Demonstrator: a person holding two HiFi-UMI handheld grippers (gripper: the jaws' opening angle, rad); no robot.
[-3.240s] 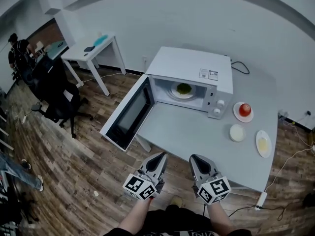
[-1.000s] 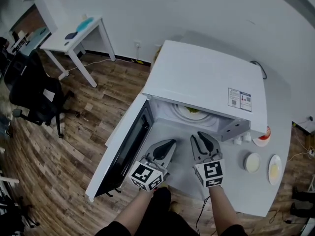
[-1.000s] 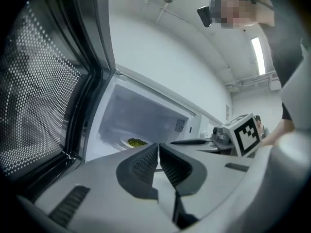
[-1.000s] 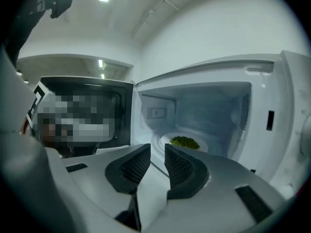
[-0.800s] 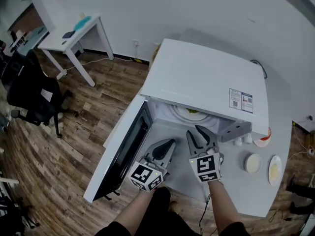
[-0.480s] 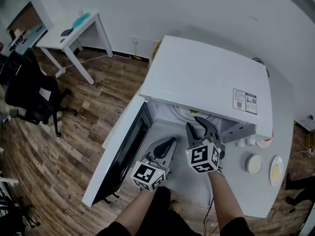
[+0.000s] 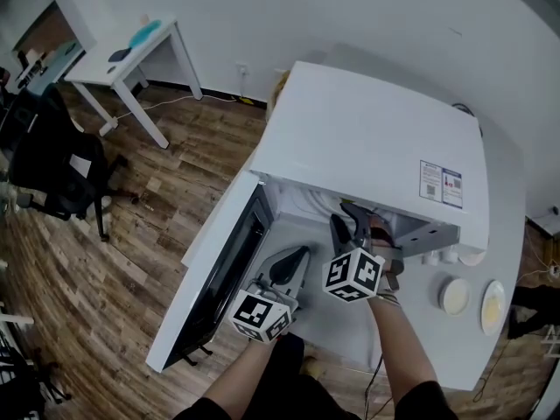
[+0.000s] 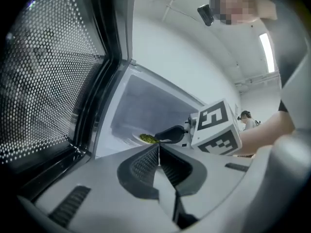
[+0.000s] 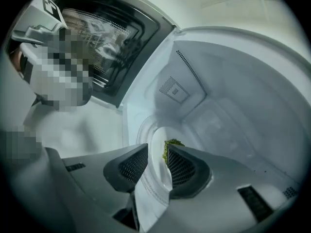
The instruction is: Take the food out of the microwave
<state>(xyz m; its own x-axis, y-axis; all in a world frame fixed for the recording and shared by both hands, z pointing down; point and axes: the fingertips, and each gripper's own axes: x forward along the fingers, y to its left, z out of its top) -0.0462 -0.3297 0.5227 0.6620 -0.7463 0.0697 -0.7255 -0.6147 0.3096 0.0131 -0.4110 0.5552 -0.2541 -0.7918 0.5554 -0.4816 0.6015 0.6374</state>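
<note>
The white microwave (image 7: 367, 138) stands with its door (image 7: 223, 274) swung open to the left. Inside, a white plate (image 9: 158, 171) with green food (image 9: 171, 144) lies on the turntable; the food (image 8: 147, 139) also shows in the left gripper view. My right gripper (image 7: 347, 218) reaches into the cavity, rolled on its side. Its jaws (image 9: 156, 155) stand apart with the plate's rim between them, and the pads do not visibly press on it. My left gripper (image 7: 296, 255) hovers shut and empty (image 8: 159, 147) in front of the opening, beside the door.
To the right of the microwave, the grey table (image 7: 420, 348) holds a small white bowl (image 7: 453, 295) and a plate (image 7: 493, 305). A white side table (image 7: 131, 55) and a black office chair (image 7: 61, 169) stand on the wood floor at the left.
My right gripper has gone forward into the microwave cavity and rolled onto its side, coming to the plate's rim. The left gripper has sunk slightly and stayed shut.
</note>
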